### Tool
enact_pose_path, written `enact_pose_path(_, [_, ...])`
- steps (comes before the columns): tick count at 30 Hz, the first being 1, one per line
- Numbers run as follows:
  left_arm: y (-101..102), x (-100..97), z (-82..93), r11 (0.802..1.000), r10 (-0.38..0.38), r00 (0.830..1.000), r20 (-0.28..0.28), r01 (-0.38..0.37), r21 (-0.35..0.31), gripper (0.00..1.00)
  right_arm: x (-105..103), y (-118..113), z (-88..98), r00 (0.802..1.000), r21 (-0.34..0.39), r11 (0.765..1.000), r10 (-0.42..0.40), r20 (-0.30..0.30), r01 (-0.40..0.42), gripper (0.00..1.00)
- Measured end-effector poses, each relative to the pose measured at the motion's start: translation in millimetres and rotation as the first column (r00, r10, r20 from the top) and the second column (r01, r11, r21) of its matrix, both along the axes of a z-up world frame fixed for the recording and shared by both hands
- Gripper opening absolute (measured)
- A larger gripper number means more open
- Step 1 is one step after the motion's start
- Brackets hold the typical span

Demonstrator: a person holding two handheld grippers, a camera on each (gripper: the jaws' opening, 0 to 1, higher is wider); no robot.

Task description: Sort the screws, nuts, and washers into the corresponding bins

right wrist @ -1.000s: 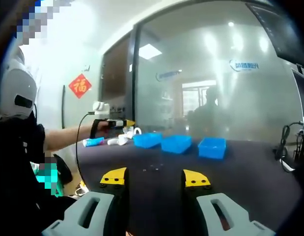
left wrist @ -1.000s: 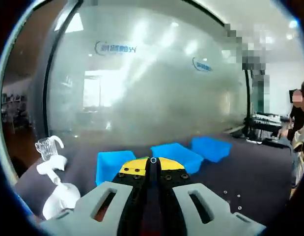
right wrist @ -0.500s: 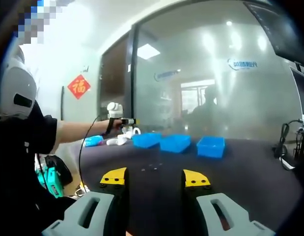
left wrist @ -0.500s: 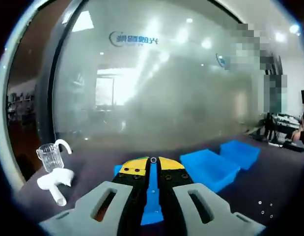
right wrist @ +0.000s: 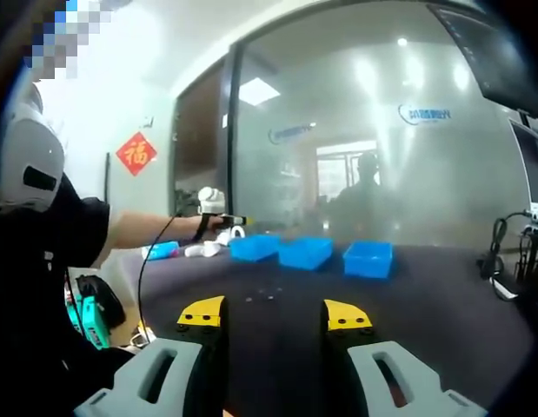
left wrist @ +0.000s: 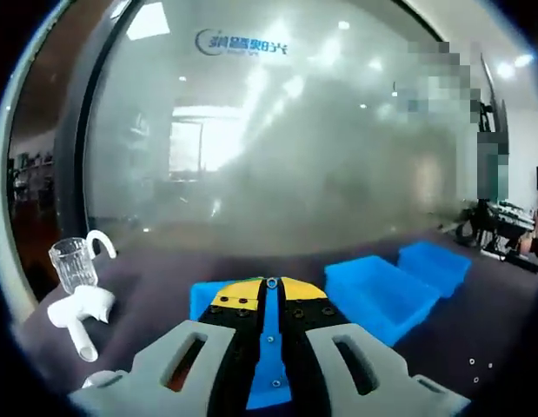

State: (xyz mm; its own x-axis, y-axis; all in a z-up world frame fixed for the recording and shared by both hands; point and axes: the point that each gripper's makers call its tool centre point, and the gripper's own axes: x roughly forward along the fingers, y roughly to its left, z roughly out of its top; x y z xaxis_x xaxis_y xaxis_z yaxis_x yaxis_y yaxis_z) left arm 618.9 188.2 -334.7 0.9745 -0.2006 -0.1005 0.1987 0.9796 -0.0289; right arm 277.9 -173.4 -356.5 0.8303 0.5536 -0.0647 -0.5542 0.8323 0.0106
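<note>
Left gripper [left wrist: 270,284] clenched, tiny ring at tips, over blue bin [left wrist: 218,300]. Right gripper [right wrist: 275,313] released; 3 bins [right wrist: 306,253] at 12 o'clock.

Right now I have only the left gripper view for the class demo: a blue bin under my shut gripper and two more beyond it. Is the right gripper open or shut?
Observer: The right gripper is open, with nothing between its jaws, above the dark table.
Operator: Where are the loose parts from there?
Observer: A small scatter of loose parts lies on the table between the right gripper and the row of three blue bins.
Operator: And how does my left gripper look from that side?
Observer: In the right gripper view, the left gripper is held on an outstretched arm, close above the end bin of the row.
</note>
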Motion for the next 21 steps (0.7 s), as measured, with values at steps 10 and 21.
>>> enact_pose_path(10, [-1, -7.0, 1.6, 1.0, 0.008, 1.0, 0.022, -0.008, 0.022, 0.08, -1, 1, 0.9, 1.0, -0.004, 1.0, 0.003, 0.004, -0.003, 0.37])
enact_pose_path(21, [-9, -34.0, 4.5, 0.998, -0.054, 0.997, 0.051, 0.052, 0.04, 0.28, -1, 6, 3.2, 1.0, 0.0, 1.0, 0.015, 0.01, -0.015, 0.37])
